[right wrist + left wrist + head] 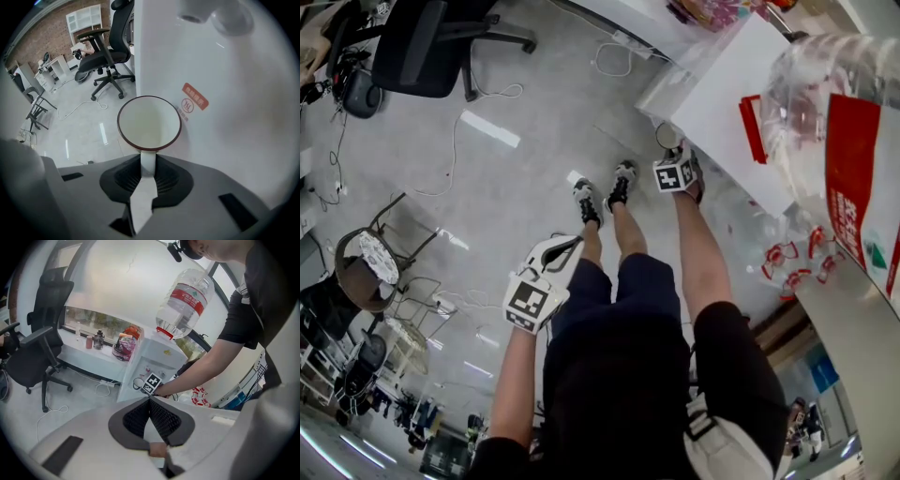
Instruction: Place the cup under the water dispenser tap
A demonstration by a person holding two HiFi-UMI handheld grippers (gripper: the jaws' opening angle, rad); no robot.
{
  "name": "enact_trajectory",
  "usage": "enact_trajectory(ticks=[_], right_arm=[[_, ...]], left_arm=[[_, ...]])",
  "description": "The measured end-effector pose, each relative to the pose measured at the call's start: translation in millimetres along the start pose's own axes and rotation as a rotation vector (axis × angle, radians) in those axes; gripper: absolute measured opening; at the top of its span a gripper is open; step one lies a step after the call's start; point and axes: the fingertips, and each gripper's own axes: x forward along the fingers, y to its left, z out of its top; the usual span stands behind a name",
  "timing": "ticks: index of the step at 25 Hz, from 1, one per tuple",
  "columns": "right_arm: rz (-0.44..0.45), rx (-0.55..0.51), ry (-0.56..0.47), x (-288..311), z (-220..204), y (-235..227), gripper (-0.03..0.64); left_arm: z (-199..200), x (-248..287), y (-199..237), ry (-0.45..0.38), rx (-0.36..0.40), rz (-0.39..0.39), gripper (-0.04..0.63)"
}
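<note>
A white cup [149,123] with a dark red rim hangs upright by its handle, which my right gripper [147,161] is shut on. It is right against the white front of the water dispenser [220,103], and two taps [197,14] show above it at the top edge. In the head view the right gripper [675,172] reaches down beside the dispenser [722,89], with the cup [667,136] just beyond it. My left gripper [546,272] hangs by the person's left thigh. Its ribbed pads [161,416] meet with nothing between them.
A large water bottle [185,301] sits upside down on the dispenser. A black office chair [422,42] and loose cables [455,141] are on the grey floor behind. A round-seat chair [366,267] stands at the left. Red and white packaging [853,178] is at the right.
</note>
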Motion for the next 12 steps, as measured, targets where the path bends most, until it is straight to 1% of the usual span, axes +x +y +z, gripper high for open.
enact_trajectory(ticks=[2,8,12], right_arm=[[-0.010,0.002,-0.004,2.6,0.6,-2.9,0.043],[-0.040,-0.029,-0.007,3.7,0.2,-8.2,0.047],[-0.041,-0.020,0.004,4.6,-1.7,-8.9,0.049]], left_arm=[[-0.4,2.8,0.5,-0.006,0.013,-0.001,-0.002],[-0.5,6.2,3.6,-0.011,0.017,-0.007,-0.002],[1.8,8.1,5.7,-0.011,0.018,-0.011,-0.002]])
